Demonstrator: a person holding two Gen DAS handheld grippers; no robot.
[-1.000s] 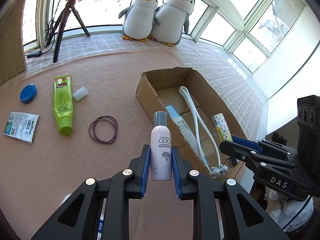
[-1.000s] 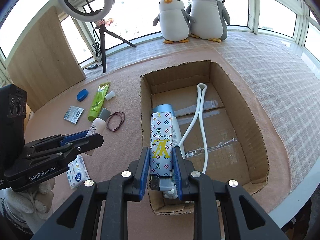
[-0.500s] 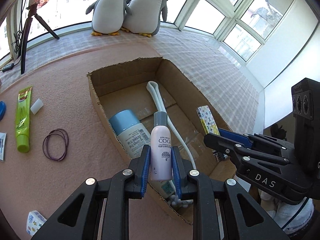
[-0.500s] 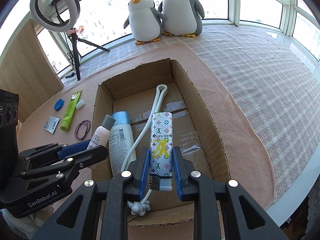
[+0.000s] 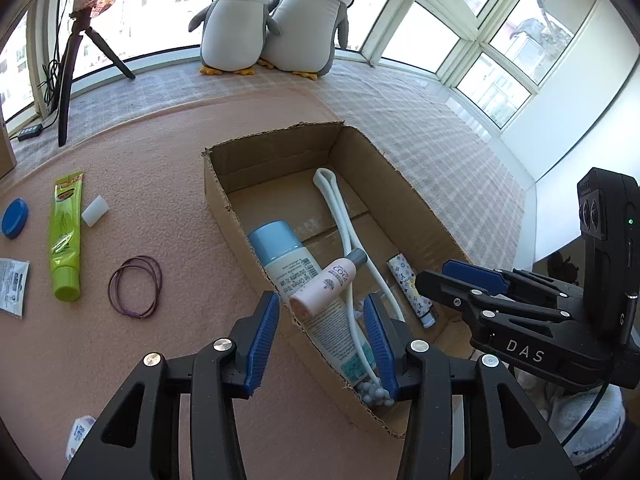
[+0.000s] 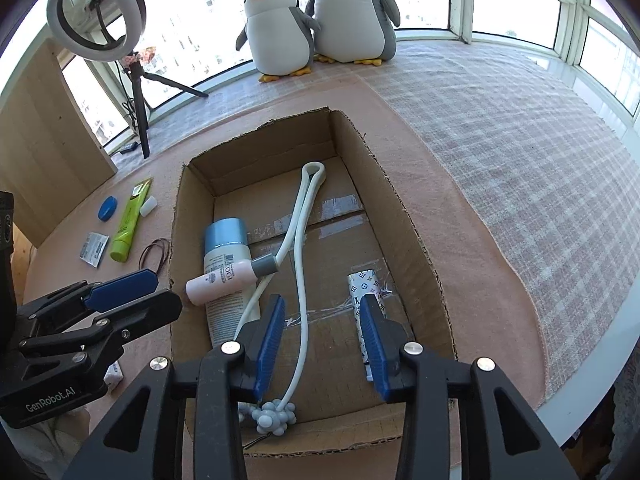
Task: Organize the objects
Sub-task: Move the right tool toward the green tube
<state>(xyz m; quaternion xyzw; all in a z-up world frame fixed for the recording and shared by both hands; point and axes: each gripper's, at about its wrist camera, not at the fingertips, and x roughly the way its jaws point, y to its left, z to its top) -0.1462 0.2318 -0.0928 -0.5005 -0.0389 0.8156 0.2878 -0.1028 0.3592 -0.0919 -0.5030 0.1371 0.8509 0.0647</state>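
Both grippers' fingers spread wide, empty, above box (image 6: pixel 404 216). Pink bottle (image 5: pixel 328 284) dropped inside; green tube (image 5: pixel 64 236) nr table's left edge best grabbed mid-body next.

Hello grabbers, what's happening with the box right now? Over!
Left tool open, right tool open. Small pink bottle and patterned tube lie in the brown cardboard box. Nothing in the way.

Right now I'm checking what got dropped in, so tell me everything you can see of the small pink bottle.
The pink bottle is a small, smooth plastic-looking cylinder with a grey cap and dark lettering on its side. It lies tipped over inside the cardboard box, resting across the larger white bottle with a blue cap, its cap touching the white cord. Neither tongs hold it.
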